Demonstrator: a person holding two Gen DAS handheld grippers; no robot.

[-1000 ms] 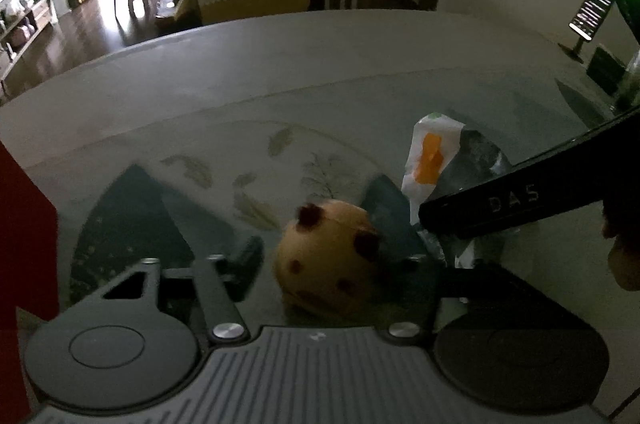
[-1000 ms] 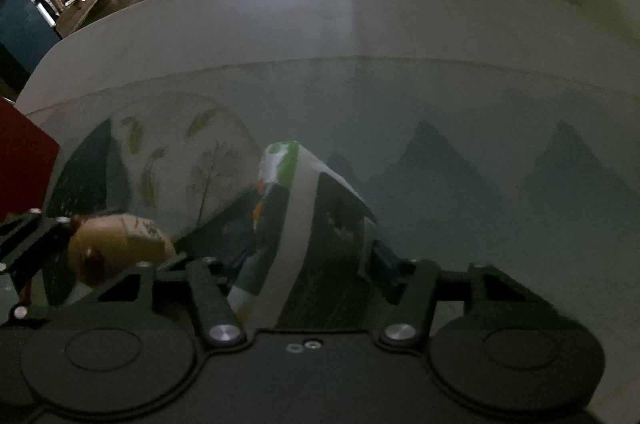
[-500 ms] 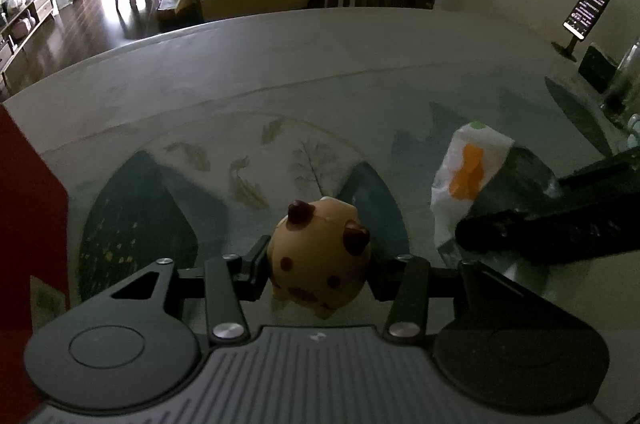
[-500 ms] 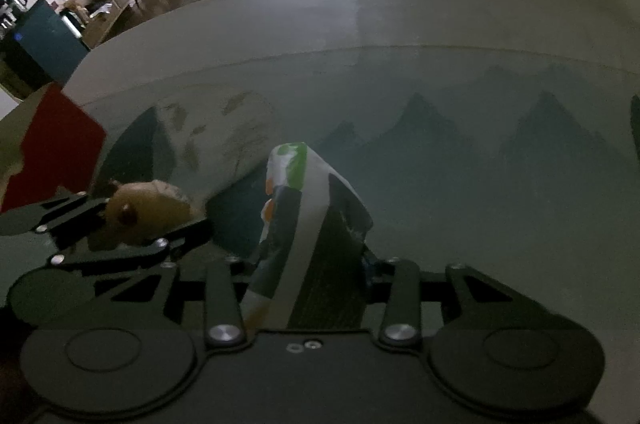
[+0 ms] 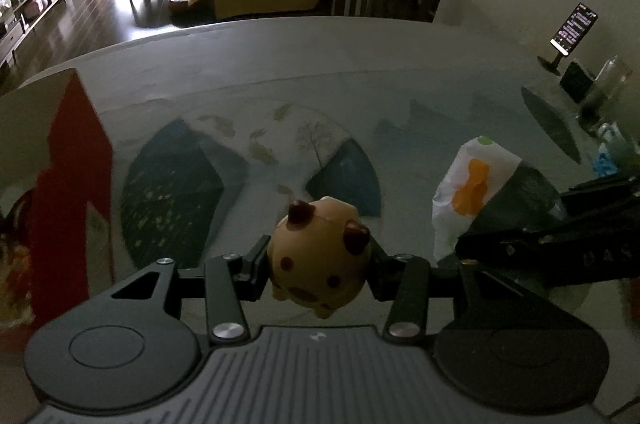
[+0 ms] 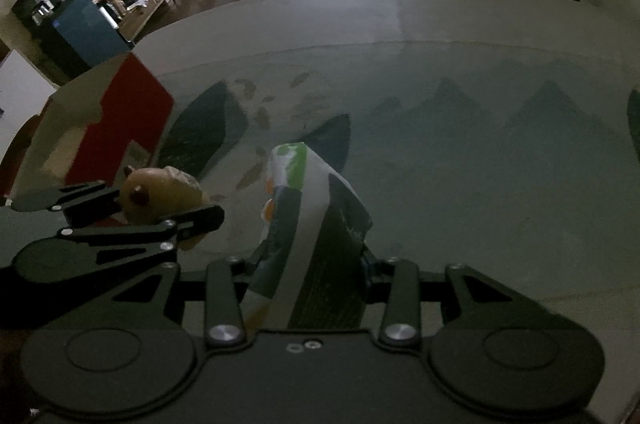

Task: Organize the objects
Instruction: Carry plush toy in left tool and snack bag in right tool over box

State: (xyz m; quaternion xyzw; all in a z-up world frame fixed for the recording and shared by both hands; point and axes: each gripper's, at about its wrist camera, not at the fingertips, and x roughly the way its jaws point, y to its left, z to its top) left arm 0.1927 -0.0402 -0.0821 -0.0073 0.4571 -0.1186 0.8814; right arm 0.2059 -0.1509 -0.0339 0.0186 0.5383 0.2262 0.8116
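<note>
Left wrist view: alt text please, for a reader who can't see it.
The left claw grips a round yellow toy animal with brown spots above a table with a printed landscape cover. The right claw holds a snack packet at right; a red box stands at left.

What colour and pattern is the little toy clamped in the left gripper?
The toy is tan-yellow with dark brown spots and ears, clearest in the left wrist view, held in the left gripper.

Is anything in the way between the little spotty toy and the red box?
Nothing visible is. The spotty toy is shut in the left gripper, and the red box stands off to its left. Only bare printed tablecloth lies between them. The snack packet, held by the right gripper, sits on the other side.
</note>
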